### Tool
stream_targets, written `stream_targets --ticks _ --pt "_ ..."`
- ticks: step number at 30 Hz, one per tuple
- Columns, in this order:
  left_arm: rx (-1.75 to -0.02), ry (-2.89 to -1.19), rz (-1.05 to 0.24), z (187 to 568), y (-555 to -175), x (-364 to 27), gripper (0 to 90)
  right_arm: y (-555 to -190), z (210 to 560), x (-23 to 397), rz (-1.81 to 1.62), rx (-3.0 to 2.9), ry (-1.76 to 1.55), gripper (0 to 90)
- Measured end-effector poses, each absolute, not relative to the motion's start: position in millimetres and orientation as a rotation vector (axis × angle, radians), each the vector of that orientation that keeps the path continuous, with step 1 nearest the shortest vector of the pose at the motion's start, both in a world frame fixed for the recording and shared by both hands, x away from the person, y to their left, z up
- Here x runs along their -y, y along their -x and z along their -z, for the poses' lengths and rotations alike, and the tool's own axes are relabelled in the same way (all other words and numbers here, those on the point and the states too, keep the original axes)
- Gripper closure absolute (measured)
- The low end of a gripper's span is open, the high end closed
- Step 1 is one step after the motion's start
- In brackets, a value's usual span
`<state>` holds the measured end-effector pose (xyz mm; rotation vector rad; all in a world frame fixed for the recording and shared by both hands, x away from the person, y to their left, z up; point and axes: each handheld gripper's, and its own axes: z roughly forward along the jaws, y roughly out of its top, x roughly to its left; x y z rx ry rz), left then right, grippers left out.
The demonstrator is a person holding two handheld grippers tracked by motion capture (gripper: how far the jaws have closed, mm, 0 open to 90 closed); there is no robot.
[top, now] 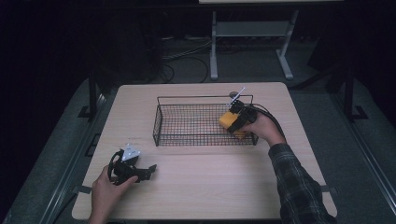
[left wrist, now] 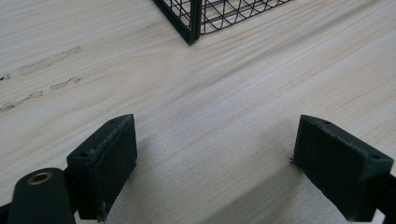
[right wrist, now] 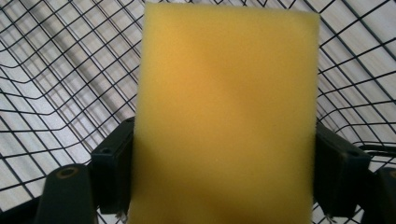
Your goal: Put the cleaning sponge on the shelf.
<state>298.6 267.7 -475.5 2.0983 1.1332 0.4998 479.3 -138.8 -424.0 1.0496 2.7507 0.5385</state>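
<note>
1. Left gripper (top: 150,169) near table's front-left edge, held low over the wood, jaws spread wide with bare tabletop between them.
2. Light wood table (top: 205,186), faint smudge marks (left wrist: 44,63) on the grain; no readable writing or labels anywhere.
3. Right gripper (top: 236,122) clamped on yellow sponge (right wrist: 224,116), jaws pressing both its sides.
4. Sponge plain, rectangular, porous foam, unmarked, held inside the right end of black wire basket (top: 187,138).
5. Basket sits mid-table, well apart from left gripper.
</note>
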Motion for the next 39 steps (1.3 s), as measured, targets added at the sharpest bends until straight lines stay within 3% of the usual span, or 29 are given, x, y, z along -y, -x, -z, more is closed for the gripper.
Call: stream_targets --ticks 17,39 --pt "-1.133 -2.098 -0.5 475.5 -298.7 -267.7 12.6 -474.9 413.3 142.0 -0.584 -2.719 -1.081 16.6" --pt "-1.133 -2.098 -0.5 475.5 -298.7 -267.7 12.6 -427.8 367.4 190.7 -0.792 -2.571 -1.11 9.5"
